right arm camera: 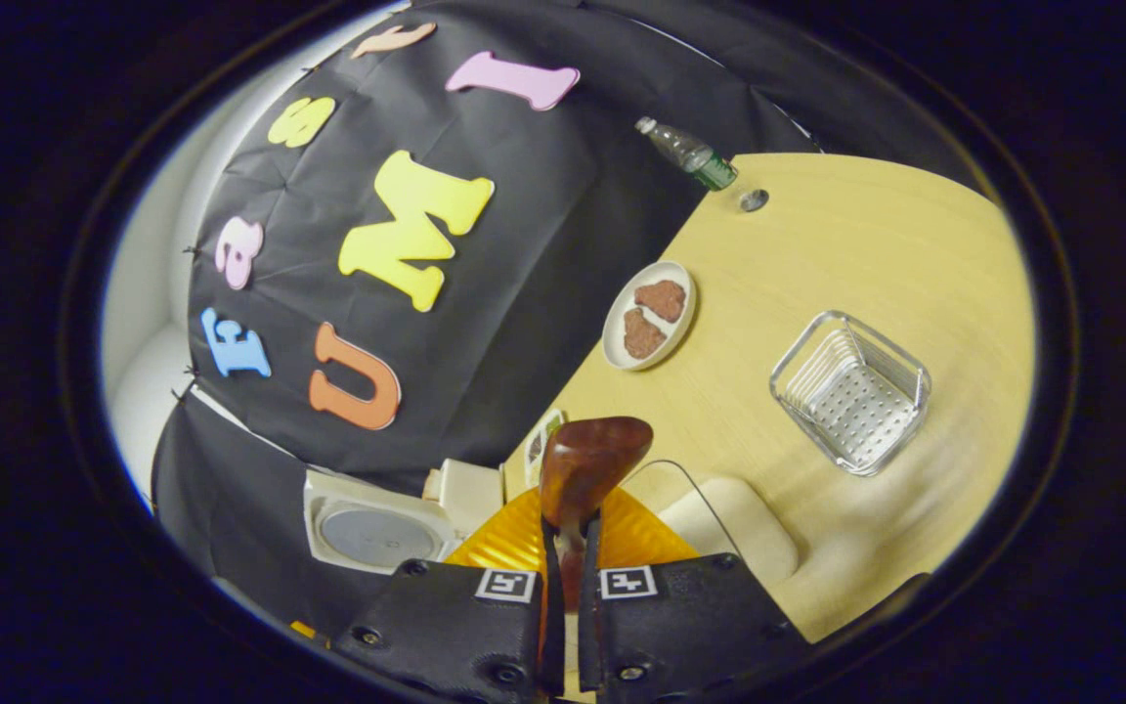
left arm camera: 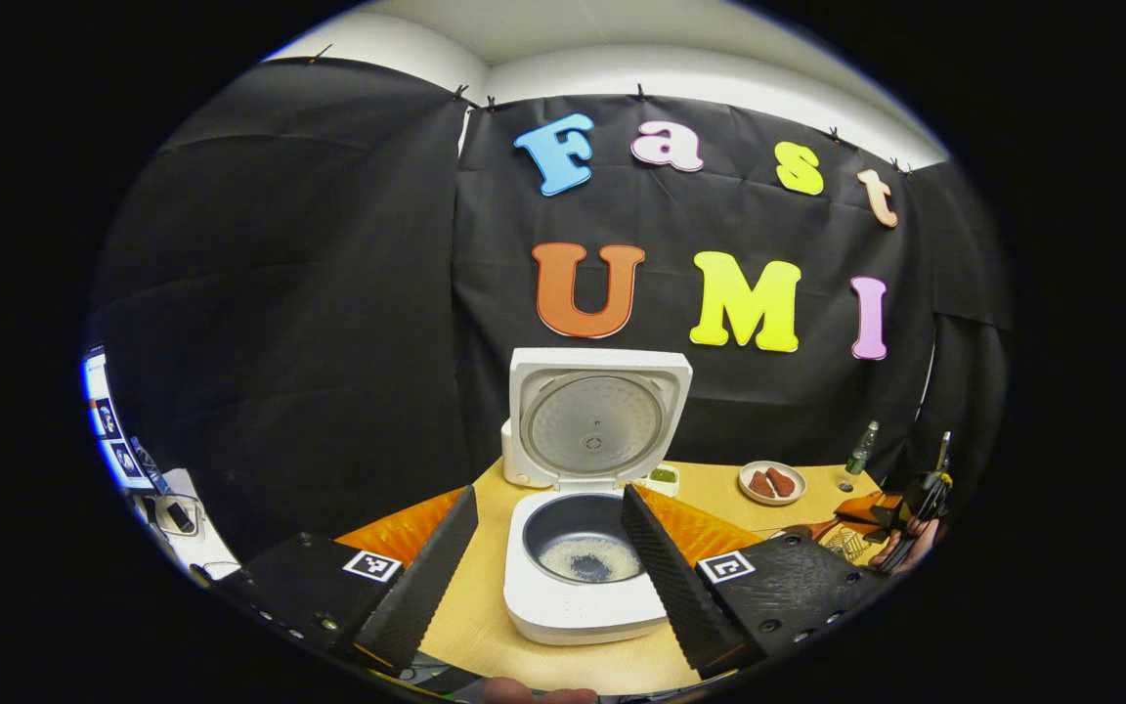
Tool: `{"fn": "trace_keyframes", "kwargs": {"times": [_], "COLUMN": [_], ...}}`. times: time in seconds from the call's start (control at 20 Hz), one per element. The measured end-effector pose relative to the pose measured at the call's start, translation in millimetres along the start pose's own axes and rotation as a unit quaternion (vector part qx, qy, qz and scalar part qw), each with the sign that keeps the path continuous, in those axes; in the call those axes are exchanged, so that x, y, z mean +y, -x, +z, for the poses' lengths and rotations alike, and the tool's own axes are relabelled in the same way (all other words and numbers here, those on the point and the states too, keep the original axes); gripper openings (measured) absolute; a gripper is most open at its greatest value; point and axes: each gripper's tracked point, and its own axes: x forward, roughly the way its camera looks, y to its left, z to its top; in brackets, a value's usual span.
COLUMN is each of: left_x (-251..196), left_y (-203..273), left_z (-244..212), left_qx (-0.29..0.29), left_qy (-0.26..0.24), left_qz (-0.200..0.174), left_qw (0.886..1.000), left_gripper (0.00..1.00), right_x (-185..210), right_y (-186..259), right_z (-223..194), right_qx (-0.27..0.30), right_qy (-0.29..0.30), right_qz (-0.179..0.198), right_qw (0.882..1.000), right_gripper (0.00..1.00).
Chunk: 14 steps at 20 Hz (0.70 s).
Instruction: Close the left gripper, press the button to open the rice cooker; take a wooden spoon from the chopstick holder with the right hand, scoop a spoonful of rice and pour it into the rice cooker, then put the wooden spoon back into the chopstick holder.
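The big wooden surface (right arm camera: 846,244) fills most of the right gripper view. On it, in the left gripper view, stands the white rice cooker (left arm camera: 583,577) with its lid (left arm camera: 597,420) up and wide open. There is some rice (left arm camera: 590,559) at the bottom of its dark pot. The left hand-held gripper (left arm camera: 548,577) has its two fingers spread far apart, one on each side of the cooker, and they touch nothing. The right hand-held gripper (right arm camera: 570,548) has its fingers pressed close on the handle of the wooden spoon (right arm camera: 587,464), whose bowl points away from the camera, above the surface. Well off to its right sits a clear square holder (right arm camera: 851,391), with nothing in it. A small plate (right arm camera: 649,315) with two brown pieces of food lies near the wall. A bottle (right arm camera: 688,154) lies in the far corner.
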Motion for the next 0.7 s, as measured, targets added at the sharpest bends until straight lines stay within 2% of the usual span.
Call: {"fn": "trace_keyframes", "kwargs": {"times": [0.2,0.45,0.7], "left_x": [1.8,18.2,42.9], "left_y": [0.6,7.9,17.4], "left_z": [-2.2,0.3,-1.9], "left_qx": [-0.003,-0.014,-0.022], "left_qy": [-0.004,-0.005,0.010], "left_qz": [-0.008,-0.009,0.002], "left_qw": [1.000,1.000,1.000], "left_gripper": [0.95,0.95,0.95], "right_x": [64.1,153.3,194.6], "right_y": [3.2,-19.5,-70.7], "right_z": [0.8,-42.4,-107.9], "right_qx": [-0.006,0.031,0.073], "right_qy": [0.001,0.027,0.106], "right_qz": [0.046,0.107,0.115], "right_qw": [0.999,0.993,0.985], "right_gripper": [0.10,0.11,0.10]}}
